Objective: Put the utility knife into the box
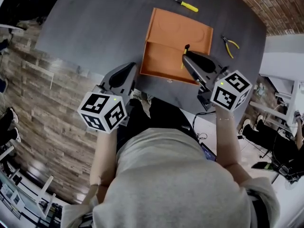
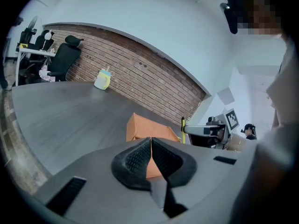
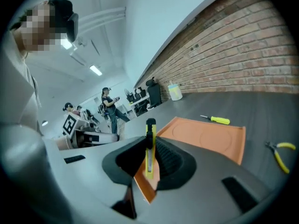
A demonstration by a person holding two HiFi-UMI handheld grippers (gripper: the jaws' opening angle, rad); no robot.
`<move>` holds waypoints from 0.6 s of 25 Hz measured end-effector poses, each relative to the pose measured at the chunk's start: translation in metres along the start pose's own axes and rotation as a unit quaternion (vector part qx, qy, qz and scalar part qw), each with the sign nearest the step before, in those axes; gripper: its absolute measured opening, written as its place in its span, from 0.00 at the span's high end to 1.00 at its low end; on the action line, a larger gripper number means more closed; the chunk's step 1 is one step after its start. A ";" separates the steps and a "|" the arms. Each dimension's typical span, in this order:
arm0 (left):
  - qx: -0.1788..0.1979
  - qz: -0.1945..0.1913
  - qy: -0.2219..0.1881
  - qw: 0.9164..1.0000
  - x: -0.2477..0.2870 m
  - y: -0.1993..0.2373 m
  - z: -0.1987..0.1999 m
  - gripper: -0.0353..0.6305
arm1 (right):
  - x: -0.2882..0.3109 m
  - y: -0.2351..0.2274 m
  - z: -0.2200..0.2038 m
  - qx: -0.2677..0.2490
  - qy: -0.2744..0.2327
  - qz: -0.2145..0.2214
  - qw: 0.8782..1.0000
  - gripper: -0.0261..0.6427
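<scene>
The open orange box (image 1: 166,61) lies on the dark grey table, its lid (image 1: 180,30) folded flat beyond it. My right gripper (image 1: 186,56) hovers over the box's right part, shut on a yellow utility knife (image 3: 149,146) that stands on edge between the pads, black tip upward; the knife (image 1: 184,55) is also visible from the head view. The left gripper (image 1: 128,70) is shut with nothing in it, near the table's front edge, left of the box (image 2: 149,129). From the left gripper view, the right gripper (image 2: 203,130) holds the knife above the box.
A yellow-handled screwdriver (image 1: 185,4) lies beyond the lid. Yellow-handled pliers (image 1: 230,45) lie to the box's right. A pale bottle (image 2: 103,79) stands at the table's far side by the brick wall. People and office chairs are in the background.
</scene>
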State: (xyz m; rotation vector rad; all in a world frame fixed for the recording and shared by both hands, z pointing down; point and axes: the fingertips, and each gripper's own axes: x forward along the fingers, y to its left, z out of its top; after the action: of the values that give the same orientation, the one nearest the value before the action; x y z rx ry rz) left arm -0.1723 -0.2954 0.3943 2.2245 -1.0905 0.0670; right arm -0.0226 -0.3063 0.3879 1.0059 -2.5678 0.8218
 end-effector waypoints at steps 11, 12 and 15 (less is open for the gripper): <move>-0.012 -0.032 0.022 0.999 0.007 0.000 -0.017 0.91 | 0.035 -0.001 -0.048 -0.196 0.223 -0.028 0.955 0.86; -0.012 -0.034 0.024 0.999 0.008 -0.001 -0.019 0.91 | 0.039 -0.003 -0.054 -0.209 0.235 -0.029 0.949 0.86; -0.020 -0.028 0.022 0.999 0.009 0.001 -0.024 0.91 | 0.049 -0.007 -0.067 -0.255 0.277 -0.035 0.926 0.86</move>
State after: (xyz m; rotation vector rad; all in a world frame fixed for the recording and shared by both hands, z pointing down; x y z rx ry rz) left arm -0.1622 -0.2883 0.4162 2.2056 -0.9965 0.0700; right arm -0.0509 -0.2977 0.4656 0.5895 -2.0684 0.3143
